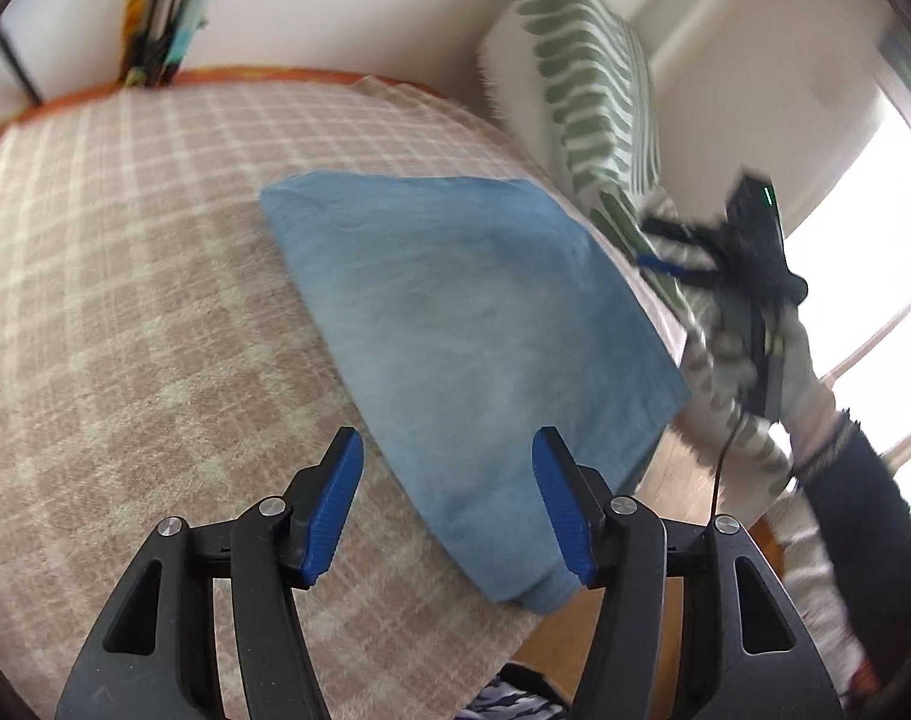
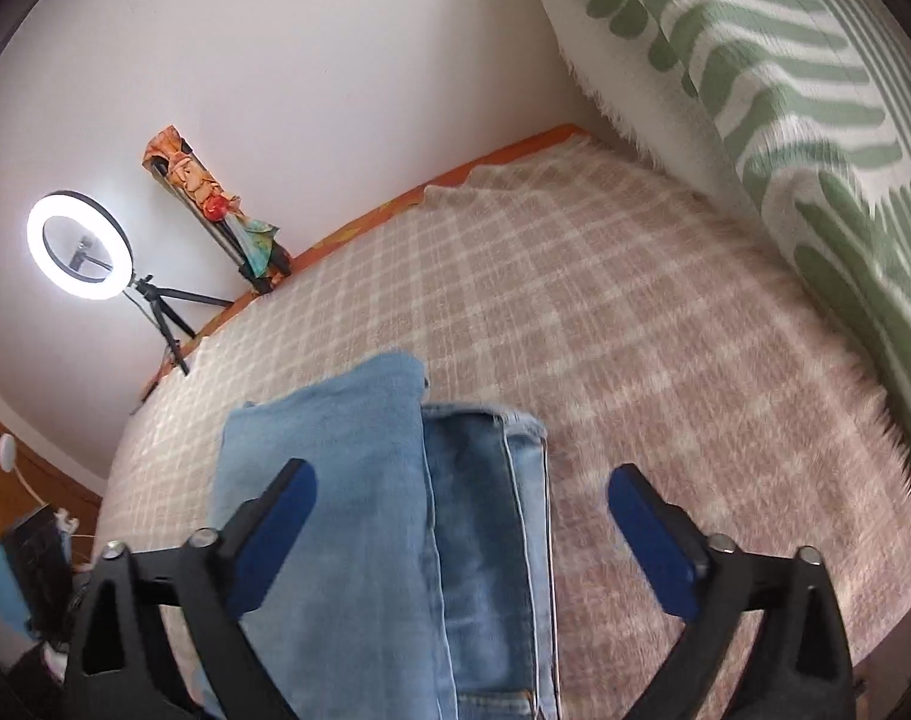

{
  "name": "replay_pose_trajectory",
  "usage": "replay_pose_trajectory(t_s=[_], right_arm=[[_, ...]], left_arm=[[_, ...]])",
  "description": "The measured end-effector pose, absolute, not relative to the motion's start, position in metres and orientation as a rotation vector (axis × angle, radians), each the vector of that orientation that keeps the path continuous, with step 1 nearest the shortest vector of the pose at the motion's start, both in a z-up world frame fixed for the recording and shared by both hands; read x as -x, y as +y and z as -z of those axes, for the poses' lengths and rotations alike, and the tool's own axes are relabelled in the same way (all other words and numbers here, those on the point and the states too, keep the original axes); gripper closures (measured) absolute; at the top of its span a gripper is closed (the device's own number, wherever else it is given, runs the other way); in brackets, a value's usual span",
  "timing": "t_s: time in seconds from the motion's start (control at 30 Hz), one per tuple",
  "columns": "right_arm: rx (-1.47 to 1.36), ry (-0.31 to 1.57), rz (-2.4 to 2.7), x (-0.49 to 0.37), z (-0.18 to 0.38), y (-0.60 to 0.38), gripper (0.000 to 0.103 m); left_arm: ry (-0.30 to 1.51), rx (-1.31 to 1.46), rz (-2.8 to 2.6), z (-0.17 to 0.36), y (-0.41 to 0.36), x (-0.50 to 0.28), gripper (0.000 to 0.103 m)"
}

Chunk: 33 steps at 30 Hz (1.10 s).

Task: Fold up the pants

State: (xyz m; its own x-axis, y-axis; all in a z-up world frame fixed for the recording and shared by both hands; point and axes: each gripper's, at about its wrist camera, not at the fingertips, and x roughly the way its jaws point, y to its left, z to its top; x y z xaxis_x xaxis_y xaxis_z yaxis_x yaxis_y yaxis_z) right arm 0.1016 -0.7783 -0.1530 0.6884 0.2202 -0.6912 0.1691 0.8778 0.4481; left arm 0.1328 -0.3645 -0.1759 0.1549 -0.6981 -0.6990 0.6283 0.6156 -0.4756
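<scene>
Light blue denim pants lie folded in a flat bundle on a beige plaid blanket, near the bed's edge. My left gripper is open and empty, hovering over the bundle's near corner. My right gripper shows at the right of the left wrist view, blurred, off the bed's side beyond the pants. In the right wrist view the right gripper is open and empty above the pants, whose stacked layers and a seam show between its fingers.
A white pillow with green stripes stands along the blanket's edge. A lit ring light on a tripod and a colourful folded item stand by the white wall. Wooden floor lies beside the bed.
</scene>
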Motion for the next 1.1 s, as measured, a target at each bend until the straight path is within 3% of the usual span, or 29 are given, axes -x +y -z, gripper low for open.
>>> replay_pose_trajectory(t_s=[0.27,0.73,0.83,1.1], right_arm=[[-0.641,0.864,-0.167,-0.092,0.194,-0.780,0.000],[-0.608,0.863,-0.312,-0.101,0.211,-0.761,0.000],[-0.628,0.861,-0.346,-0.101,0.213,-0.757,0.014],[-0.485,0.904,-0.322,-0.107,0.209,-0.741,0.010]], left_arm=[[1.171,0.200,0.937,0.201,-0.377,-0.159,0.045],[1.169,0.206,0.910,0.210,-0.403,-0.163,0.045],[1.159,0.210,0.904,0.210,-0.408,-0.163,0.047],[1.121,0.150,0.898,0.211,-0.424,-0.162,0.049]])
